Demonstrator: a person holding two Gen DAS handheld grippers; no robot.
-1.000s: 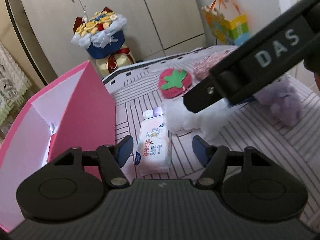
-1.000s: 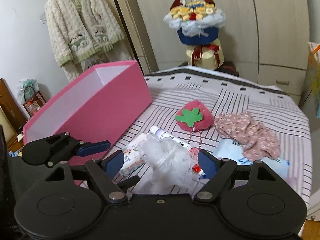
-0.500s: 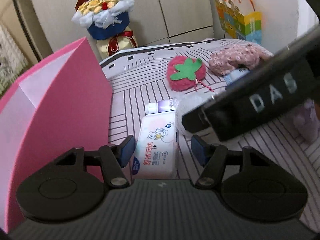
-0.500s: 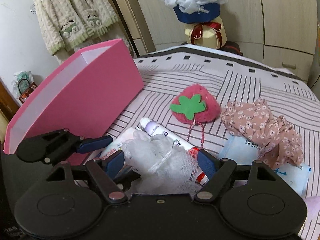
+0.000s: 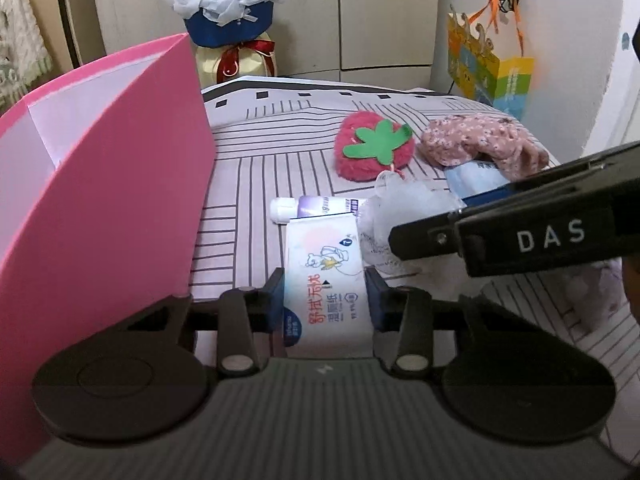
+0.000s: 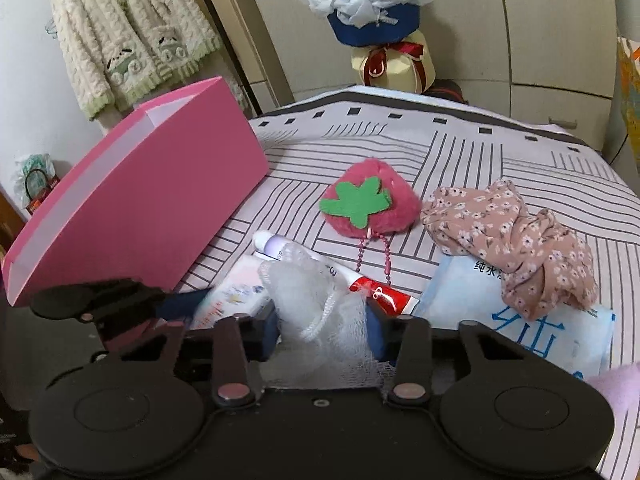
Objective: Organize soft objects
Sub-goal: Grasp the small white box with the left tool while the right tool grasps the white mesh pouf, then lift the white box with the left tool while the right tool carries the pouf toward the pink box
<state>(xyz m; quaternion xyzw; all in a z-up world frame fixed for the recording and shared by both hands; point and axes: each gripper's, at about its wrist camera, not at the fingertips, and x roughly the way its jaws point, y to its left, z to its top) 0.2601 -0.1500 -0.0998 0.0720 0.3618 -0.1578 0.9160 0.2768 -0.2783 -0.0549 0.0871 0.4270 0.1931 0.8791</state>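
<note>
Left gripper [image 5: 325, 298] has the wipes pack [image 5: 326, 280] right between its blue pads, both pads against the pack's sides, jaws closing on it. The pack lies flat on the striped bedsheet [image 5: 256, 184], just beside the pink box [image 5: 100, 208].

Right gripper [image 6: 325, 326] is doing the same to the white mesh pouf [image 6: 320, 300]: the netting is bunched up between its pads and the jaws are closing in on it. From the left camera the right gripper crosses the frame as a black bar over the pouf.

Everything else, relative to the wipes pack:
- a small tube [image 5: 308, 208] with a white cap lies just behind it, touching its far edge
- the pouf is right beside it, partly over the tube
- the fuzzy strawberry [image 6: 370, 204] is farther back, with its bead chain trailing toward the pouf
- the floral cloth [image 6: 512, 240] is crumpled beyond the pouf, lying on a bigger blue pack [image 6: 500, 300]
- the pink box stands open-topped, on the opposite side from the pouf

Past the bed there's a bouquet [image 6: 368, 4] by the wardrobe doors, a knit cardigan [image 6: 132, 36] hanging up, and a colourful gift bag [image 5: 486, 68] by the wall.
</note>
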